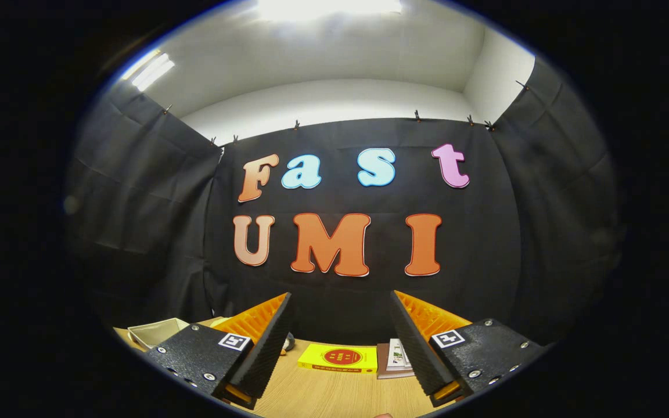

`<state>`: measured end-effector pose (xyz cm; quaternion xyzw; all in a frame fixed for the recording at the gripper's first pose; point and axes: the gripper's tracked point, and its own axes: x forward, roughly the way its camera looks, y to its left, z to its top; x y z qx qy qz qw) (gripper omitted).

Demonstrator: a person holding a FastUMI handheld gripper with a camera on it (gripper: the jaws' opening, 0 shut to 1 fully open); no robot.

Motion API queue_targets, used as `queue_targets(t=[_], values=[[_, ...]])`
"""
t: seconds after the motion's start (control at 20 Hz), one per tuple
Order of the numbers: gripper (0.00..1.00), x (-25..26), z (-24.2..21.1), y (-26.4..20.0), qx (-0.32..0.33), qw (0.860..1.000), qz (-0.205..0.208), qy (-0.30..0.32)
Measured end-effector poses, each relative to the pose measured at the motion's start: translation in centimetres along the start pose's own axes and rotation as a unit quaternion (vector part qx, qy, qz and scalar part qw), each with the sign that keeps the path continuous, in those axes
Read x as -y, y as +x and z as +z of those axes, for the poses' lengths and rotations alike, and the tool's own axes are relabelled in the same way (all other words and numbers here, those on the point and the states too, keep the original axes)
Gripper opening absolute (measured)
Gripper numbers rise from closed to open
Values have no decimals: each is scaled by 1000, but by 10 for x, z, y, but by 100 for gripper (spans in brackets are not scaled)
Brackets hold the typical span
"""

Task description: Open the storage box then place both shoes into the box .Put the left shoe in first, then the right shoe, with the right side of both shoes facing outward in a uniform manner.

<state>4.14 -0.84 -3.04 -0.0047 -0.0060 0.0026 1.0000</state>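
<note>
Leftmost, beyond the fingers, a pale open storage box [157, 332] on the wooden table [323, 392]. Gripper [340, 337] spread wide, gripping nothing. Between the fingers, farther along the table, a yellow book [339, 357]; just right, touching it, a brown book [394, 360] topped by a white booklet.

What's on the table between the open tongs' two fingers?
Gripper view: a yellow book lies flat on the wooden table, beyond the open tongs, in their gap.
</note>
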Motion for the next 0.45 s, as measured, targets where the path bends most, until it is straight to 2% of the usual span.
queue_targets(t=[0.45], values=[[97, 13, 6, -7, -2, 1000, -6, -7]])
